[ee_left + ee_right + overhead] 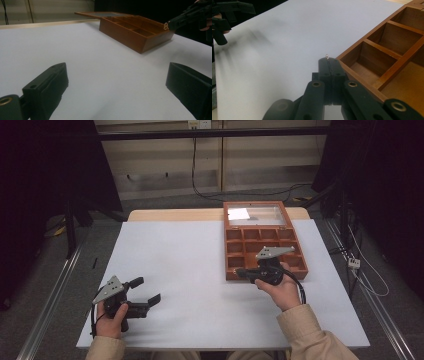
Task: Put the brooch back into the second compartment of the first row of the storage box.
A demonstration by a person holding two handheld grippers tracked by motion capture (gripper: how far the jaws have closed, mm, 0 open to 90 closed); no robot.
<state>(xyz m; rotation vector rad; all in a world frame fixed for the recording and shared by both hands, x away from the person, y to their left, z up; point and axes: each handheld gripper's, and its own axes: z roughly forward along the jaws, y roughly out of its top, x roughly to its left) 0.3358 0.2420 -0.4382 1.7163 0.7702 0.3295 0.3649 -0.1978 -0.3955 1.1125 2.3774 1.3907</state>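
Note:
A small gold ornament [166,26] sticks out from the tip of my right gripper [240,272], whose jaws are shut on it. The same gold ornament [326,55] peeks above the pressed-together jaws of the right gripper [329,61], just off the near left corner of an open wooden compartment box [387,75]. The box [226,245] sits at the table's far right with its glass lid laid back. My left gripper [147,290] rests at the near left of the table, open with nothing between its jaws [117,82].
The white table top [190,265] stretches between the two grippers. A white slip [238,213] lies on the box's open lid. Several box compartments [140,31] look bare. Dark stands and cables surround the table.

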